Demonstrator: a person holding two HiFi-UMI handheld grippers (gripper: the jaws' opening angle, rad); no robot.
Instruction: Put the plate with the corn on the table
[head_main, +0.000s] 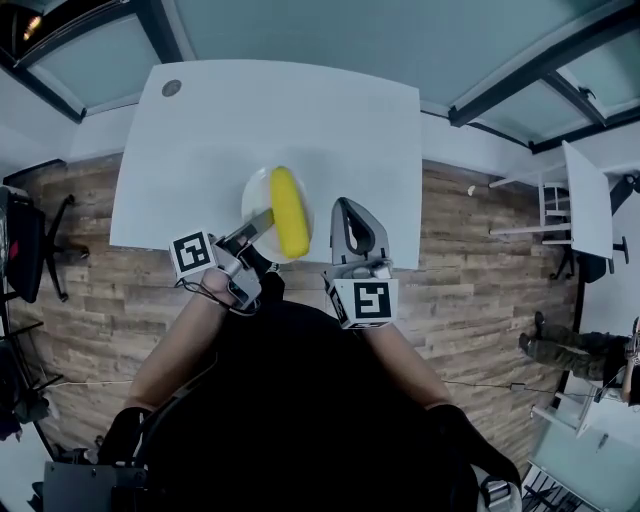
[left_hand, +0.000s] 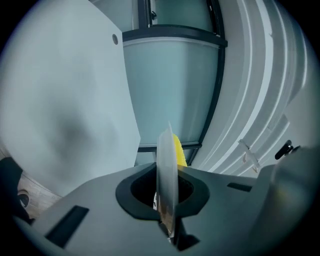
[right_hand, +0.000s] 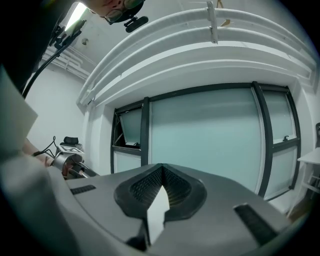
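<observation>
A yellow corn cob (head_main: 288, 212) lies on a white plate (head_main: 256, 190) above the near edge of the white table (head_main: 330, 130). My left gripper (head_main: 262, 222) is shut on the plate's near-left rim. In the left gripper view the plate (left_hand: 166, 170) stands edge-on between the jaws of my left gripper (left_hand: 167, 187), with the corn (left_hand: 179, 152) peeking out behind it and the table (left_hand: 65, 100) to the left. Whether the plate touches the table I cannot tell. My right gripper (head_main: 352, 205) is just right of the plate, shut and empty; in its own view the right gripper (right_hand: 161, 172) faces the windows.
A round grommet (head_main: 172, 88) sits at the table's far left corner. A dark office chair (head_main: 30, 245) stands on the wooden floor to the left. Another white table and chair (head_main: 585, 200) are at the right, where a person (head_main: 560, 345) sits.
</observation>
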